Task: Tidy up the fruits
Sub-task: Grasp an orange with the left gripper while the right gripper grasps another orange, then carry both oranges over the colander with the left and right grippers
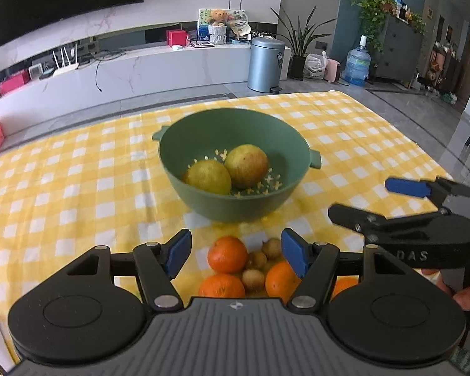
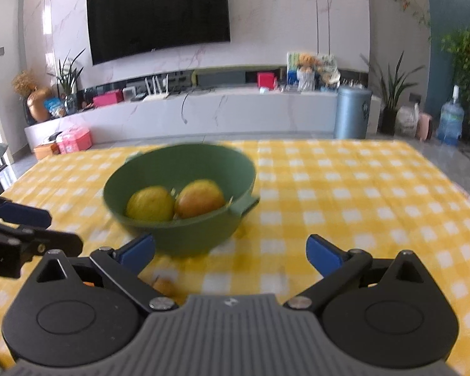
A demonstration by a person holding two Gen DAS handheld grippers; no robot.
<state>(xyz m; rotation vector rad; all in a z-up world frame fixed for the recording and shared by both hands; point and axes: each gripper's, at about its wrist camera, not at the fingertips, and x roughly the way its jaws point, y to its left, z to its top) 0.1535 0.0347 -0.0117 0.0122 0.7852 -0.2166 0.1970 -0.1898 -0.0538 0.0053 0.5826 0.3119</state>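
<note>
Sitting beyond 3 oranges (image 1: 227,254), bowl (image 1: 203,131) holds 2 pears (image 1: 246,166).

your left wrist camera looks steeply down over its fingers, close above the checked tablecloth (image 1: 78,172). your right one sits lower and flatter. both share the green bowl (image 1: 235,144) and tv wall (image 2: 266,31).
</note>
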